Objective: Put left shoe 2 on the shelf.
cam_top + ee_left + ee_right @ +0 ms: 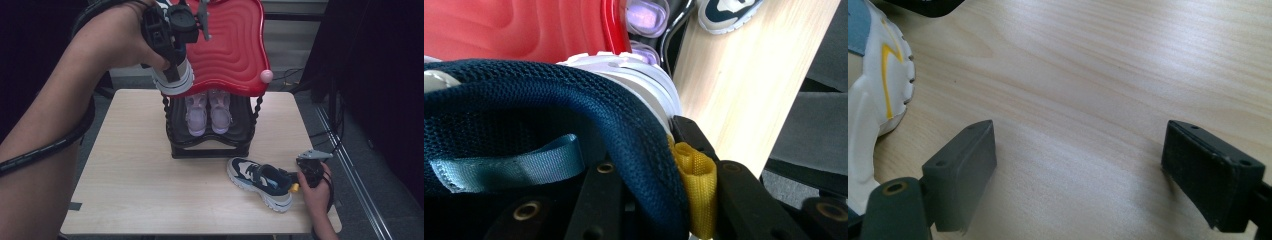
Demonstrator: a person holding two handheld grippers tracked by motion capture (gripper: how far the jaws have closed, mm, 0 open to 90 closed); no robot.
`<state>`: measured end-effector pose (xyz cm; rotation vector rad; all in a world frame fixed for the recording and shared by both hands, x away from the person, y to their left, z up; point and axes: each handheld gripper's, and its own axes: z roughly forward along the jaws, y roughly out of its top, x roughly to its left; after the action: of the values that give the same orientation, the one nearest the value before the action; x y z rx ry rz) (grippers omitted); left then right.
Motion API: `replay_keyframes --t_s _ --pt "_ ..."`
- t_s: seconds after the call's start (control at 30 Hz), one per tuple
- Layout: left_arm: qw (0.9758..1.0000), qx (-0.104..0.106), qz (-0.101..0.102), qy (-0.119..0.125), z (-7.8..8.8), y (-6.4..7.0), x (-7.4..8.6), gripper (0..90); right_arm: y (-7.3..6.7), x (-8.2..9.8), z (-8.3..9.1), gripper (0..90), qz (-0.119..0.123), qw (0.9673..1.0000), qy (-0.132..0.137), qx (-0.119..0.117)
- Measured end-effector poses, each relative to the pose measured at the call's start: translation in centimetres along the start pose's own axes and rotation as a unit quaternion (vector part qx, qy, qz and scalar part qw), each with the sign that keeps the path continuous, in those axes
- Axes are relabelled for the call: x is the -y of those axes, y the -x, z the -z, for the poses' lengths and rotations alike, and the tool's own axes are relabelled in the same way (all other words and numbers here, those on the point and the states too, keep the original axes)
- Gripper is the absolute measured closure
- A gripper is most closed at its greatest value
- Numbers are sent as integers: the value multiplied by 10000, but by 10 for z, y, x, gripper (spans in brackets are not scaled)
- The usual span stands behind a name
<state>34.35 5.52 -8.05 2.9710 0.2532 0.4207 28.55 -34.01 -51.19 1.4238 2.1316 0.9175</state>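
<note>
My left gripper (170, 52) is raised at the front left corner of the red top shelf (235, 45) of a shoe rack. It is shut on a navy and white sneaker (176, 79). In the left gripper view the jaws pinch the sneaker's navy mesh heel collar (574, 100) beside a yellow pull tab (696, 185). The matching sneaker (260, 181) lies on the table in front of the rack. My right gripper (300, 177) rests open just right of its heel; the jaws (1078, 160) stand wide apart over bare wood, with the sneaker (873, 90) off to their left.
A pair of lavender shoes (207, 112) sits on the black lower shelf (210, 145) under the red one. A pink knob (267, 76) caps the red shelf's front right corner. The wooden table (135, 190) has free room left of the rack and in front.
</note>
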Motion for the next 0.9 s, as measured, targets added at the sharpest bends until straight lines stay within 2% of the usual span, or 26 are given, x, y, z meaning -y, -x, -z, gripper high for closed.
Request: replay_keyframes --t_s 0.4,0.43,0.47,0.5,0.53,0.63,0.67,0.7,0.9 --pt "9993 -121 -350 -41 -8 -14 -17 751 0 0 0 141 1 10000 -5 16" --pt "9994 -106 -329 -60 -8 -16 -18 750 0 0 0 140 3 10000 -5 15" --pt "9990 -127 -433 -56 -9 -17 -19 750 0 0 0 140 1 10000 -5 11" --pt "9988 -122 -470 -94 -10 -18 -20 750 0 0 0 140 -1 10000 -5 12" --pt "9990 -97 -422 -64 -12 -18 -21 750 0 0 0 140 0 10000 -6 12" --pt "9982 -127 -572 -98 -14 -22 -26 749 0 0 0 141 1 10000 -5 13" --pt "9985 -146 -526 -71 -16 -21 -26 749 0 0 0 141 2 10000 -6 14" --pt "9980 -162 -598 -104 -17 -23 -28 749 0 0 0 140 -1 10000 -4 12" --pt "9977 -158 -647 -107 -24 -31 -35 747 0 0 0 140 0 10000 -6 13"
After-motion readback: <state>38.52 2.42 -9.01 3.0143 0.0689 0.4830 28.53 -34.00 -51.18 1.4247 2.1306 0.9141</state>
